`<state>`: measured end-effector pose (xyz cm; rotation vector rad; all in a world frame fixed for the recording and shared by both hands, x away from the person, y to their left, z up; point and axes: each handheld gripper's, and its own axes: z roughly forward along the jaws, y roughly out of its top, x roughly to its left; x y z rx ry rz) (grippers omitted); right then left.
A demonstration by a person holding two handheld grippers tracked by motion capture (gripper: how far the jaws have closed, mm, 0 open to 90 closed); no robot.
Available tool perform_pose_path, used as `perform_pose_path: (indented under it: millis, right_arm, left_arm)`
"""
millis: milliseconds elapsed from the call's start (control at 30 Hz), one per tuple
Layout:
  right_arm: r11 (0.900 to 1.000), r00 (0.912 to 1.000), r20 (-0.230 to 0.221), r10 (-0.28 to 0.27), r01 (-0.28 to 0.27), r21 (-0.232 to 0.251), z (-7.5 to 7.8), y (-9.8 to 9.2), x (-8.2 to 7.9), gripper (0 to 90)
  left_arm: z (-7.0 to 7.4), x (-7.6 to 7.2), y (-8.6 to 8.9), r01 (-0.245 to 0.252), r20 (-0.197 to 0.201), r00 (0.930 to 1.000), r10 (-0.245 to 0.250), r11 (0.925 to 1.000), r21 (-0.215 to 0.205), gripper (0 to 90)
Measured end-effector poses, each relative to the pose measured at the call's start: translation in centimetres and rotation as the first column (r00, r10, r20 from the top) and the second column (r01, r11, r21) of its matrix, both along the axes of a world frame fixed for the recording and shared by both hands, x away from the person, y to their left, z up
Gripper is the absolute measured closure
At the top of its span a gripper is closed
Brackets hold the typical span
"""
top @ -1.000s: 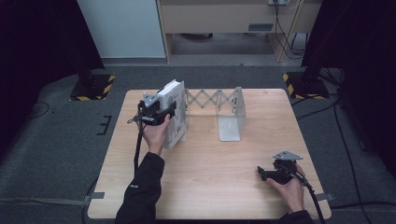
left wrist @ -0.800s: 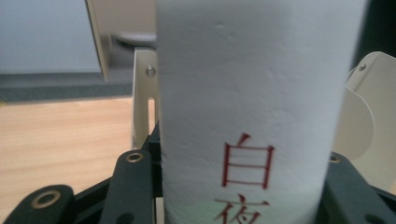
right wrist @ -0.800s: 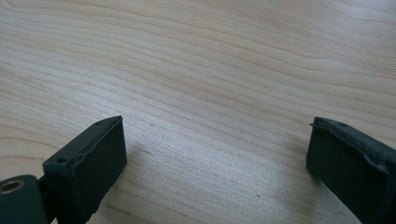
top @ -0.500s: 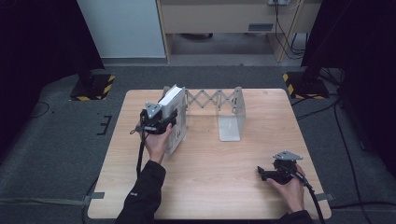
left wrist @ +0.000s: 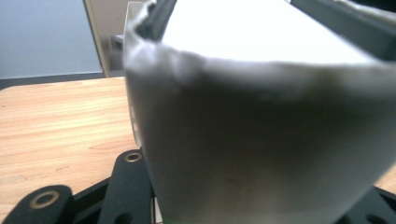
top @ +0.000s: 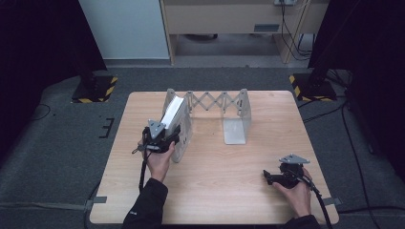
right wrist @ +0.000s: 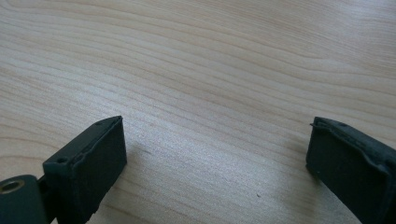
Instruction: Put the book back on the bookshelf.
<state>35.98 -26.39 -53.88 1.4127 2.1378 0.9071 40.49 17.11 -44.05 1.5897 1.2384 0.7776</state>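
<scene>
A: What has shifted in the last second?

B: The left claw (top: 173, 135), clenched on the white book (top: 173, 113), has come down and toward the lower left of the high view; a second ago the book stood higher beside the left end plate; now it leans against that plate, its lower end down near the counter (top: 224, 191).

A: And what does that mean for the work?

B: I judge the book is being set into the expanding rack (top: 210, 102), close to landing but not yet let go.

A: What does the rack hold?

B: Only that 1 book at its left end; the span toward the right plate is bare.

A: The other claw?

B: The right claw (top: 267, 175) sits released at lower right, nothing between its jaws.
</scene>
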Motion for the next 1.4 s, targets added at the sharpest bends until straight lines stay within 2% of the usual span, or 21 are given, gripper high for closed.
perform_pose_path:
  millis: [100, 200, 267, 467, 633, 767, 867, 933, 967, 1000, 1100, 1200, 1300, 1333, 1400]
  right_arm:
    - [1.000, 1.0000, 0.000, 0.000, 0.000, 0.000, 0.0, 0.0, 0.0, 5.3]
    - [1.000, 1.0000, 0.000, 0.000, 0.000, 0.000, 0.0, 0.0, 0.0, 5.3]
    - [1.000, 1.0000, 0.000, 0.000, 0.000, 0.000, 0.0, 0.0, 0.0, 5.3]
    - [1.000, 1.0000, 0.000, -0.001, 0.001, 0.000, 0.0, 0.0, 0.0, 5.3]
    - [1.000, 1.0000, 0.001, 0.003, -0.003, -0.002, 0.0, 0.0, 0.1, 5.3]
    - [1.000, 1.0000, 0.001, 0.002, -0.002, -0.001, 0.0, 0.0, 0.0, 5.3]
    - [1.000, 1.0000, 0.000, 0.001, -0.001, -0.001, 0.0, 0.0, 0.0, 5.3]
    - [1.000, 1.0000, -0.001, 0.004, -0.004, -0.002, 0.0, 0.0, 0.0, 5.3]
    - [1.000, 1.0000, -0.001, 0.005, -0.005, -0.001, 0.0, 0.0, 0.0, 5.3]
    - [1.000, 1.0000, 0.000, 0.001, -0.001, -0.001, 0.0, 0.0, 0.0, 5.3]
    - [1.000, 1.0000, -0.001, 0.003, -0.003, -0.001, 0.0, 0.0, 0.0, 5.3]
    - [1.000, 1.0000, 0.000, 0.002, -0.002, -0.001, 0.0, 0.0, 0.0, 5.3]
    - [1.000, 1.0000, -0.002, 0.006, -0.006, -0.001, 0.0, 0.0, 0.0, 5.3]
    - [1.000, 1.0000, -0.002, 0.006, -0.006, -0.001, 0.0, 0.0, 0.0, 5.3]
    - [1.000, 1.0000, -0.002, 0.006, -0.006, -0.001, 0.0, 0.0, 0.0, 5.3]
  left_arm:
    - [-0.2, 0.1, -0.2, -0.029, 0.019, 0.9994, 0.029, 0.9996, -0.008, 51.9]
    - [-0.3, 0.2, -0.3, -0.037, 0.027, 0.9989, 0.037, 0.9993, -0.003, 52.0]
    - [-0.5, 0.5, -0.6, -0.048, 0.048, 0.9977, 0.048, 0.9989, 0.002, 52.0]
    - [-0.7, 1.5, -1.1, -0.071, 0.066, 0.9953, 0.071, 0.9974, -0.005, 52.0]
    - [-1.1, 2.1, -1.0, -0.051, 0.082, 0.9952, 0.054, 0.9980, -0.036, 51.2]
    - [-1.5, 1.4, -0.4, -0.015, 0.060, 0.9980, 0.021, 0.9951, -0.098, 47.1]
    - [-1.9, 0.2, 0.1, 0.012, 0.042, 0.9991, -0.009, 0.9963, -0.085, 45.1]
    - [-2.0, -0.1, 0.2, 0.016, 0.032, 0.9994, -0.014, 0.9965, -0.082, 44.6]
    - [-2.5, -0.7, 0.5, 0.026, 0.023, 0.9994, -0.025, 0.9976, -0.064, 44.5]
    - [-2.7, -0.9, 0.6, 0.027, 0.016, 0.9995, -0.026, 0.9976, -0.064, 44.7]
    - [-3.8, -1.0, 0.7, 0.030, -0.033, 0.9989, -0.033, 0.9968, -0.073, 46.5]
    - [-4.3, -1.0, 0.7, 0.029, -0.023, 0.9992, -0.031, 0.9966, -0.076, 47.8]
    - [-4.3, -0.8, 0.2, -0.007, -0.011, 0.9999, 0.006, 0.9987, -0.051, 50.2]
    - [-4.2, -0.8, 0.0, -0.020, -0.003, 0.9998, 0.020, 0.9995, -0.026, 50.9]
    - [-4.3, -0.7, -0.2, -0.031, 0.006, 0.9995, 0.031, 0.9992, -0.027, 51.6]
